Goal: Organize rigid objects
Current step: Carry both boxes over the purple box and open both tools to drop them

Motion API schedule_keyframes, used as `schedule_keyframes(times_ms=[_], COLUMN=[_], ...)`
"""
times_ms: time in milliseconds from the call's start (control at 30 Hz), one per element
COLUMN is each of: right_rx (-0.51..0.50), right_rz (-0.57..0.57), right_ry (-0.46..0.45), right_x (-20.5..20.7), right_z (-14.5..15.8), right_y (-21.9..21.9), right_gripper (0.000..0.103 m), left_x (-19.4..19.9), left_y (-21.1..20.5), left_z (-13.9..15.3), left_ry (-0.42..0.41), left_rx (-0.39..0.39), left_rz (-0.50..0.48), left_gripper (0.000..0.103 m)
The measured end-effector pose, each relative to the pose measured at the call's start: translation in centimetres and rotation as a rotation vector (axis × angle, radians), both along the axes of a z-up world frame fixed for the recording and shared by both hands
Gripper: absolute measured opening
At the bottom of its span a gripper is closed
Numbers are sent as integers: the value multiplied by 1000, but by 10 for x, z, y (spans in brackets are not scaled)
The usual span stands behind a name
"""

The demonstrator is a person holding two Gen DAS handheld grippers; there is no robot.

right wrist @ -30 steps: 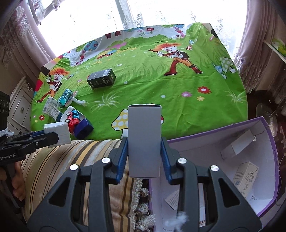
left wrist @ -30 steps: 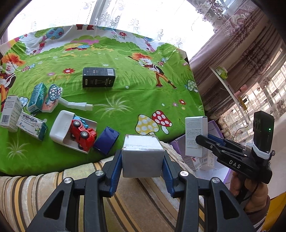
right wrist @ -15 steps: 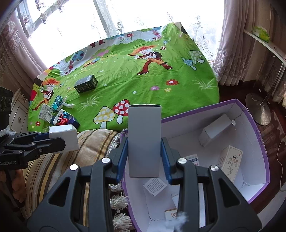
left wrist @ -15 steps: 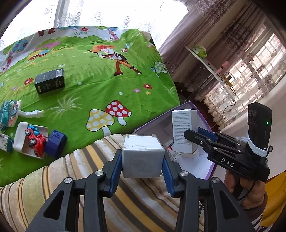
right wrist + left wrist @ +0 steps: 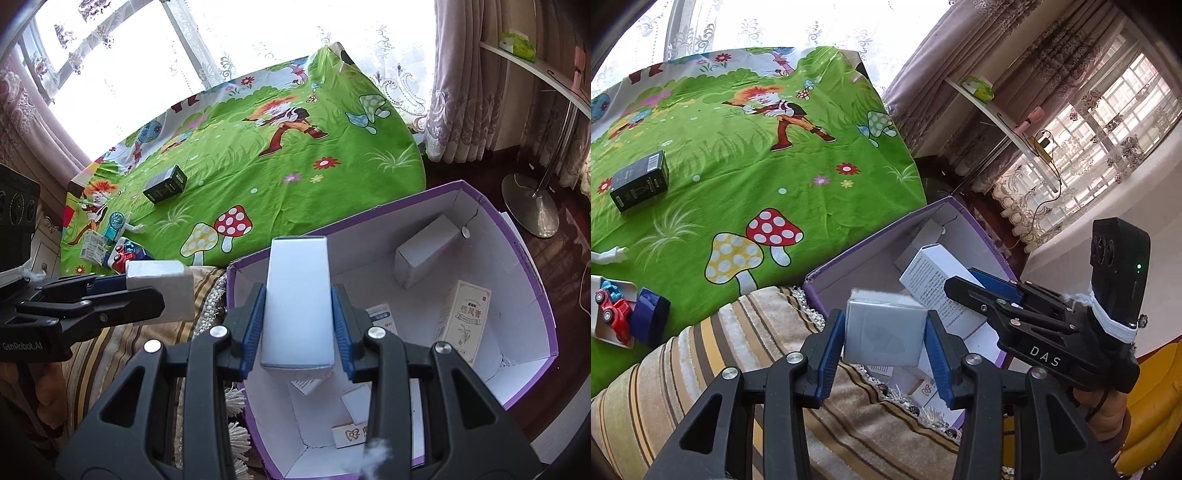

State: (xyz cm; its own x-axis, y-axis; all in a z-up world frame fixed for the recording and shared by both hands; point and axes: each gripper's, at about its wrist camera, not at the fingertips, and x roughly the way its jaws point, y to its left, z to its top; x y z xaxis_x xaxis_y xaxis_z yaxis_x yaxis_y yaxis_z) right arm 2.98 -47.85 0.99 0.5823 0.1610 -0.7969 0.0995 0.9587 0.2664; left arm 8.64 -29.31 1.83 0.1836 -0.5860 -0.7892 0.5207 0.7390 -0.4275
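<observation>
Left tongs (image 5: 886, 332) opening, squat grey cardboard box (image 5: 884, 332) between the pads, right pad already off it, at the purple carton (image 5: 517, 258) rim. Right tongs (image 5: 297, 325) clenched on tall white matte box (image 5: 297, 302) over the carton's white interior, several boxes inside.

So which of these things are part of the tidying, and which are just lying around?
Part of the job:
- left tool, opening around a small white box
- right tool, gripping a tall white box
- purple bin holding boxes
- black box, toy car still on the cloth

Lying about:
- green cartoon cloth
- striped cushion
- curtains
</observation>
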Motion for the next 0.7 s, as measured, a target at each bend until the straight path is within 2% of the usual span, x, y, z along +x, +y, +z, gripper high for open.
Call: schedule_keyframes(times_ms=[100, 233, 333, 433, 533, 600, 700], right_rx=[2, 3, -6, -22, -50, -85, -131], right_rz=[-4, 0, 9, -6, -49, -90, -87], right_ry=[2, 5, -4, -13, -25, -27, -28], right_x=[0, 0, -1, -1, -2, -3, -3], right_z=[1, 2, 4, 7, 12, 16, 23], right_y=[-2, -1, 3, 5, 4, 2, 4], right_gripper=[43, 56, 57, 66, 71, 73, 73], left_x=[-1, -2, -1, -3, -9, -14, -17], left_y=[0, 3, 7, 10, 10, 9, 10], left_z=[0, 0, 0, 2, 12, 20, 27], left_ry=[-3, 0, 3, -13, -86, -146, -207], left_rx=[-7, -8, -6, 5, 16, 41, 79], left_rz=[-2, 6, 22, 30, 18, 16, 36], left_gripper=[56, 57, 57, 57, 57, 63, 66])
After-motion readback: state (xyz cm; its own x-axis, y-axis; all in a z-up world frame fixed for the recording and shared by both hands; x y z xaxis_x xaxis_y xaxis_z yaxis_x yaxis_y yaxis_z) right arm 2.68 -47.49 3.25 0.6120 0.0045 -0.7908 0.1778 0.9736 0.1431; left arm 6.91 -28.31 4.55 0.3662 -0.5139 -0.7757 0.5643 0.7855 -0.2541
